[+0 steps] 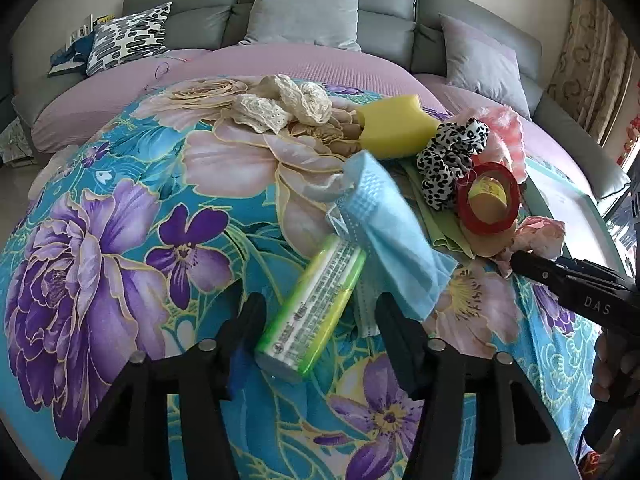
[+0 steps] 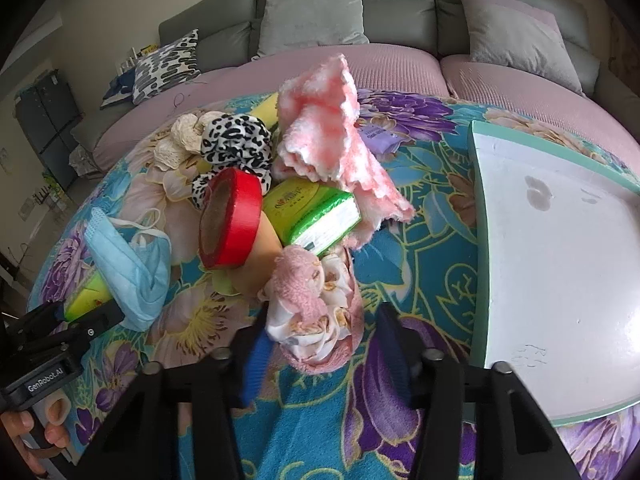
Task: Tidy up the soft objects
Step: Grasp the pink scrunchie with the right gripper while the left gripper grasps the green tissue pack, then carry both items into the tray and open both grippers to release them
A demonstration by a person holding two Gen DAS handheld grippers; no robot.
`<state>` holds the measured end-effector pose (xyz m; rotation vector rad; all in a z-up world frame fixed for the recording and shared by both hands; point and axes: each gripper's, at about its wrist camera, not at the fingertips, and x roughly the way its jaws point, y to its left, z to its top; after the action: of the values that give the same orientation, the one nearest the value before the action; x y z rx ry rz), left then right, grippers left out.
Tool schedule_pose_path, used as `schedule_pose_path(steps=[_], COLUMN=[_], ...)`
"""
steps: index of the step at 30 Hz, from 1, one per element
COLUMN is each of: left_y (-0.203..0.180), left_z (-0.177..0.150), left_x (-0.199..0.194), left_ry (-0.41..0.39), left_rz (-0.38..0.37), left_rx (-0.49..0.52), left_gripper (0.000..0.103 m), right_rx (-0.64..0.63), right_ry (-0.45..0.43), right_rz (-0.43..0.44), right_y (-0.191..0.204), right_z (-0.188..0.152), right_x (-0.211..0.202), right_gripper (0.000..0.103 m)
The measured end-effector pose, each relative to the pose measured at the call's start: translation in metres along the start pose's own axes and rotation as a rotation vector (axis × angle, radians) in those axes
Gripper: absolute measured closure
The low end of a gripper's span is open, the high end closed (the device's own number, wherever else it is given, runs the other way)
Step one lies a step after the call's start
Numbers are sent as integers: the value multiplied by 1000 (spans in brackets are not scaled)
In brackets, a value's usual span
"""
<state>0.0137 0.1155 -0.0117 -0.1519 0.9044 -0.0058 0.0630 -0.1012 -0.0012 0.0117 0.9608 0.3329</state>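
A crumpled blue face mask (image 1: 384, 236) is lying partly over a green tissue pack (image 1: 310, 316). Behind it, a leopard scrunchie (image 1: 448, 164), pink towel (image 2: 332, 136), yellow sponge (image 1: 394, 128) and cream lace scrunchies (image 1: 280, 104) are resting in a loose pile. A pink plush scrunchie (image 2: 312, 304) is lying nearest.

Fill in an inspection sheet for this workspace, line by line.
Surface: floral cloth, with a white tray at its right.
Job's things: blue face mask, leopard scrunchie, fluffy pink cloth, pink fabric bundle.
Clutter: green tissue pack, second tissue pack, red tape roll, yellow sponge.
Grippers: left gripper straddles the green tissue pack, pads apart from it; right gripper straddles the pink fabric bundle, contact unclear.
Cables: nothing seen.
Surroundings: grey sofa with cushions.
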Motion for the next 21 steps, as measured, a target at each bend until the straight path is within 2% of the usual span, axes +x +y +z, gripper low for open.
schedule_pose_path(steps=[4,6,9,13,21], left_y=[2,3,4,7,0], left_z=[0,0,1,3,20], left_x=[0,-1,-3,-9,-42], left_ry=[13,19,19,17,-72], left_rz=[-37,-55,-53,-48,-24], left_rx=[-15,-26,-42,-55,-48], left_gripper=[63,74,80,80,80], right_rx=[2,7,18,34,49], right_ry=[-1,-7,-22,-46,-135], right_rz=[11,14,21,29,38], right_y=[-1,-2,-4,-9,-17], right_z=[-1,-1,0,1,6], right_x=[0,-1,-5,-12,-37], right_gripper=[69,72,78,83,88])
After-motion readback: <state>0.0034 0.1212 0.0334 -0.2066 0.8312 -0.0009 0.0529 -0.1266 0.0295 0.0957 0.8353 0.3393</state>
